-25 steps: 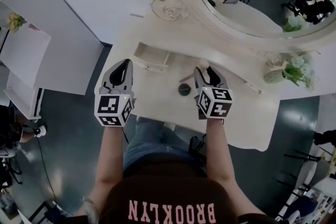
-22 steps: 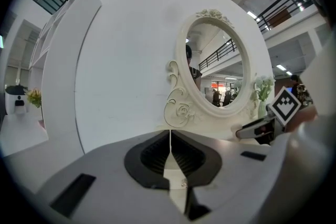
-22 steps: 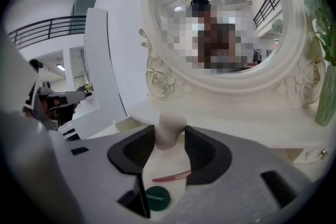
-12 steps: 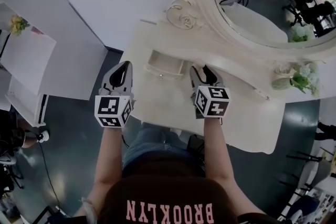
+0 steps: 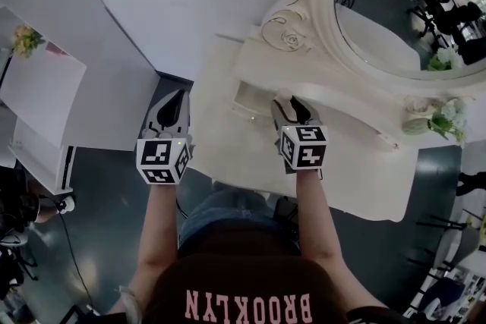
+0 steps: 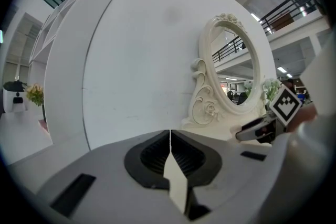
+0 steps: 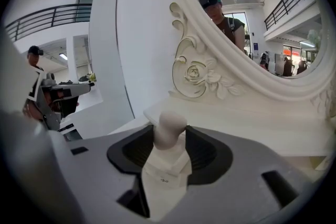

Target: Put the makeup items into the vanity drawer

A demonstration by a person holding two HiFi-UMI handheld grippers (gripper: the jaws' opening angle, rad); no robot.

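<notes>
My right gripper [image 5: 288,107] grips a pale makeup item with a rounded cap [image 7: 167,136]; both pads touch it while the jaws are opening slightly. It hovers over the vanity top [image 5: 228,155], its tips right beside the small open drawer [image 5: 253,104] under the mirror. In the right gripper view the item stands upright between the dark pads [image 7: 205,152]. My left gripper [image 5: 173,108] is off the vanity's left edge, over the floor; its jaws meet in a closed line [image 6: 169,136] with nothing in them. The right gripper [image 6: 261,128] shows at the right of the left gripper view.
An oval mirror [image 5: 395,19] in a carved cream frame [image 5: 287,26] rises behind the drawer. A flower arrangement [image 5: 437,121] stands at the vanity's right end. A white cabinet [image 5: 42,99] stands to the left. The person's legs are against the vanity's front edge.
The right gripper has moved with the pale item up to the drawer. The dark round item seen on the vanity earlier is out of sight. The left gripper has hardly moved.
</notes>
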